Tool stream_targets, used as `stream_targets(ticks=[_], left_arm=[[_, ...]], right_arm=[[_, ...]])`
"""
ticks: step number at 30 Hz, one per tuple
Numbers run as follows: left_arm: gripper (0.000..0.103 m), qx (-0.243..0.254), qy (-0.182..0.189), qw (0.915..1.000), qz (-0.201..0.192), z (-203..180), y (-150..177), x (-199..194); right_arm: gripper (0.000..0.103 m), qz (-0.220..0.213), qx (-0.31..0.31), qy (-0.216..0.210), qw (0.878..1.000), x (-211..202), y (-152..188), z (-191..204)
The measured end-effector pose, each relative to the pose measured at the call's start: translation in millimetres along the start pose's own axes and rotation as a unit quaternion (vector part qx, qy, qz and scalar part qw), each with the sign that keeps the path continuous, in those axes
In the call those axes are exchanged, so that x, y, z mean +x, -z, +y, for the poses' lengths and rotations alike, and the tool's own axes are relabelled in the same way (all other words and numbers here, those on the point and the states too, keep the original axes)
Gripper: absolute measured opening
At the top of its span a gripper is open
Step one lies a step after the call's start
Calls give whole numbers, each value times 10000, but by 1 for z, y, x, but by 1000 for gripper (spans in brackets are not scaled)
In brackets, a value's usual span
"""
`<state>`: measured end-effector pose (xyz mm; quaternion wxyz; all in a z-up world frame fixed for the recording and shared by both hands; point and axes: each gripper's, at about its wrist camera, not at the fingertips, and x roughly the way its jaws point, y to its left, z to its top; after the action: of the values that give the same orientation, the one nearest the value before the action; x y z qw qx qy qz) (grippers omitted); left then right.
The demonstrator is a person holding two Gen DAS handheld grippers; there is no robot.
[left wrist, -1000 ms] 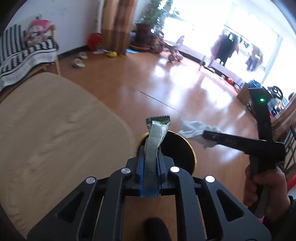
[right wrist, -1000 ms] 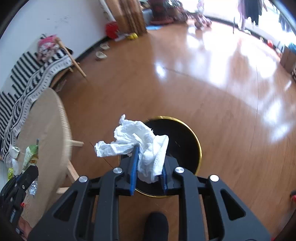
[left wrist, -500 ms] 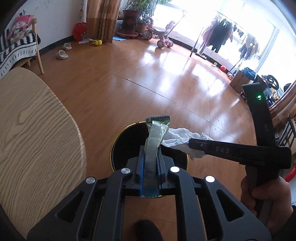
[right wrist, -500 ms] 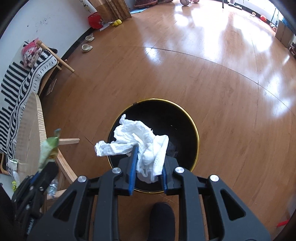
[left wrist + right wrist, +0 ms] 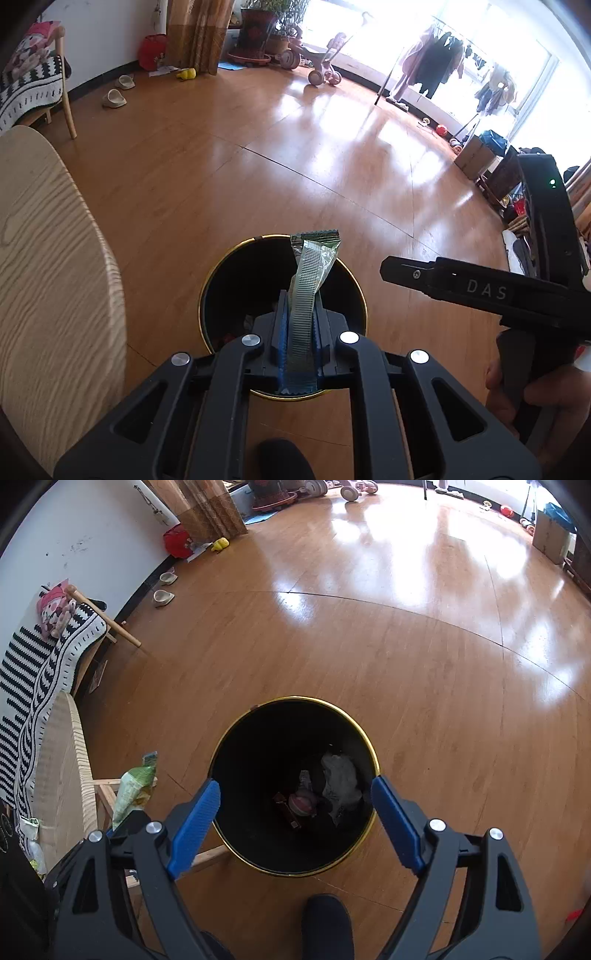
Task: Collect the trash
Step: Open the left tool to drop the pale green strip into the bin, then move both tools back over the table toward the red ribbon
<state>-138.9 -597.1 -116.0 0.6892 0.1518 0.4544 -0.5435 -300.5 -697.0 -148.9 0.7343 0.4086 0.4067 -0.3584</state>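
Observation:
A black bin with a gold rim (image 5: pixel 373 753) (image 5: pixel 360 295) stands on the wooden floor. My right gripper (image 5: pixel 295 805) hangs over its mouth, jaws opening wide with nothing between them. The crumpled white tissue (image 5: pixel 341 781) lies inside the bin beside other scraps. My left gripper (image 5: pixel 299 321) is shut on a green snack wrapper (image 5: pixel 312 266) that sticks up above the bin's near side. In the right wrist view the same wrapper (image 5: pixel 135 790) shows at the left, beside the bin. The right gripper's body (image 5: pixel 480 291) and the hand holding it appear at the right of the left wrist view.
A light wooden table (image 5: pixel 44 280) (image 5: pixel 62 775) sits close to the bin's left. A striped blanket over a chair (image 5: pixel 37 679) lies beyond it. Slippers (image 5: pixel 114 98), a tricycle (image 5: pixel 317 70), boxes and clothes racks line the far edges of the floor.
The right gripper's jaws have spread apart and the white tissue has dropped from them into the bin. Both grippers have sunk closer to the bin; the wrapper stays clamped.

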Motion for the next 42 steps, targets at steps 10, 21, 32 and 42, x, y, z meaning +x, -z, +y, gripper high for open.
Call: stream_targets(ticks=[10, 21, 32, 42], left_arm=[[68, 69, 138, 9999, 48, -3, 2, 11], [84, -128, -144, 9990, -392, 18, 1, -47], [92, -913, -1345, 9811, -1051, 124, 32, -190], [92, -1833, -2760, 9332, -1395, 248, 118, -334]], right_arm=[[84, -198, 471, -85, 9987, -15, -5, -21], [87, -545, 21, -191, 9983, -38, -1, 20], [91, -593, -1461, -604, 9856, -50, 35, 173], [91, -313, -3226, -1419, 9353, -58, 134, 369]])
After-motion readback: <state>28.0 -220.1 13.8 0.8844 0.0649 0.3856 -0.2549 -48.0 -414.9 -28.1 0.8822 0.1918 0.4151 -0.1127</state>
